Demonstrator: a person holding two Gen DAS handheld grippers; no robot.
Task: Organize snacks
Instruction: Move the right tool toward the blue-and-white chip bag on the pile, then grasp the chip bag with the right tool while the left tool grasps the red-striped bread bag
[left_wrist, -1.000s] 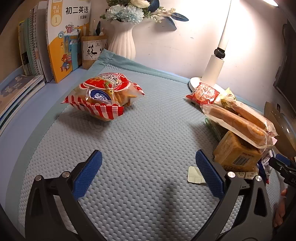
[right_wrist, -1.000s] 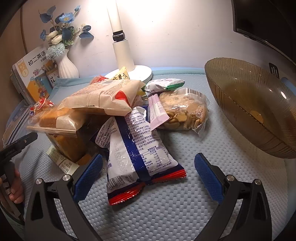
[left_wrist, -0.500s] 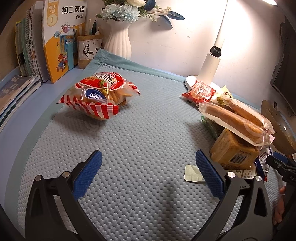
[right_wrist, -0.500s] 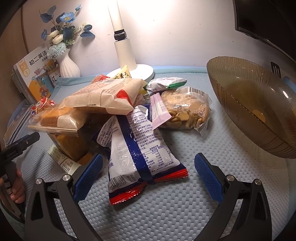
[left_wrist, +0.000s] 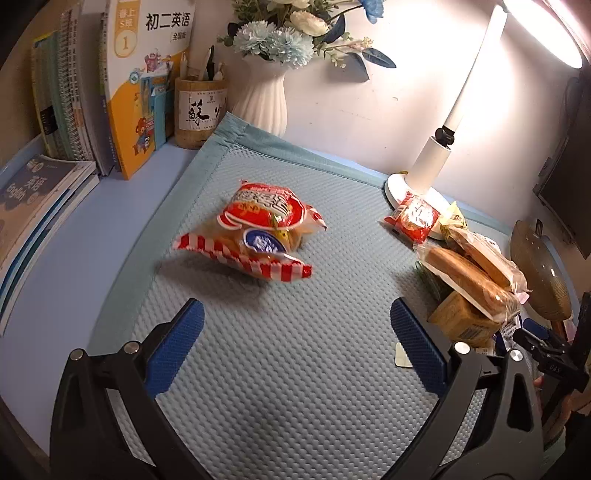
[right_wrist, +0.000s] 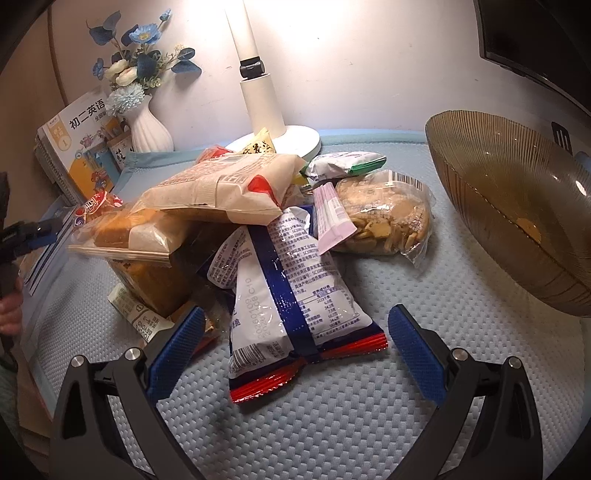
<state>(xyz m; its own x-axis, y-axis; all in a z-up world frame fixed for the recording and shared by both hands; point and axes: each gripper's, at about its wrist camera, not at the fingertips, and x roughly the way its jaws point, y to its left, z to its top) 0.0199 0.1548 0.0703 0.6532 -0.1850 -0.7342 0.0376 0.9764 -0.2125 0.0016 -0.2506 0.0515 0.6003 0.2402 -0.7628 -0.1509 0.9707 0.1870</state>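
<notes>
A red-and-white striped snack bag lies alone on the grey-blue mat, ahead of my open left gripper, which holds nothing. A heap of snacks sits to its right: bread packs over a brown cake pack. In the right wrist view my right gripper stands open, its blue pads either side of a white-and-blue bag with red ends. Behind that bag lie a beige bread bag, a cracker bag and a pink sachet. An amber glass bowl stands tilted at the right.
A white lamp base stands behind the heap. A white vase with flowers, a pen holder and books line the back left. A dark monitor is at far right. A small white sachet lies on the mat.
The left gripper's view has swung left and tilted, bringing the striped bag nearer the centre. The right gripper has edged closer to the white-and-blue bag. Both stay open.
</notes>
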